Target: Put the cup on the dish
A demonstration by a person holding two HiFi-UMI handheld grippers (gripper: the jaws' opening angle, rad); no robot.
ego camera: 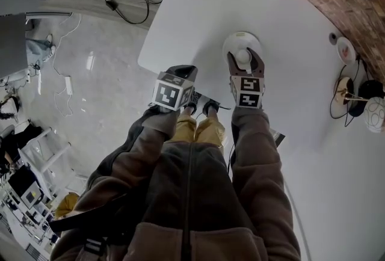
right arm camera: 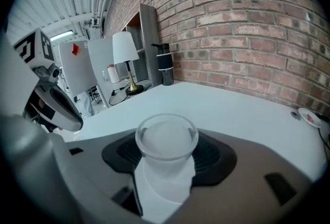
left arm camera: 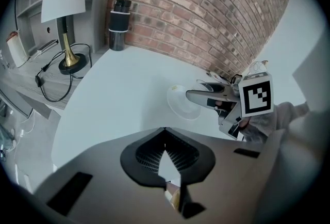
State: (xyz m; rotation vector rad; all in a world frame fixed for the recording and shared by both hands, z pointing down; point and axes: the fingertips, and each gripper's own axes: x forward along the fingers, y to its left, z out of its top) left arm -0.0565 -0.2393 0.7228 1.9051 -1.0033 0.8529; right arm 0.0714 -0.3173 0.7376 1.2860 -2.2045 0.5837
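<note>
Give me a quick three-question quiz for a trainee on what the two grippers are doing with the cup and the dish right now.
1. True or false: the right gripper is shut on the clear cup.
2. Pick one. The left gripper is: A, open around the dish; B, shut with nothing between its fingers; C, holding the lamp.
3. Fill in the blank: in the head view, the cup sits over the white ___ on the table.

Key
1. True.
2. B.
3. dish. The pictures do not show whether the cup touches it.
</note>
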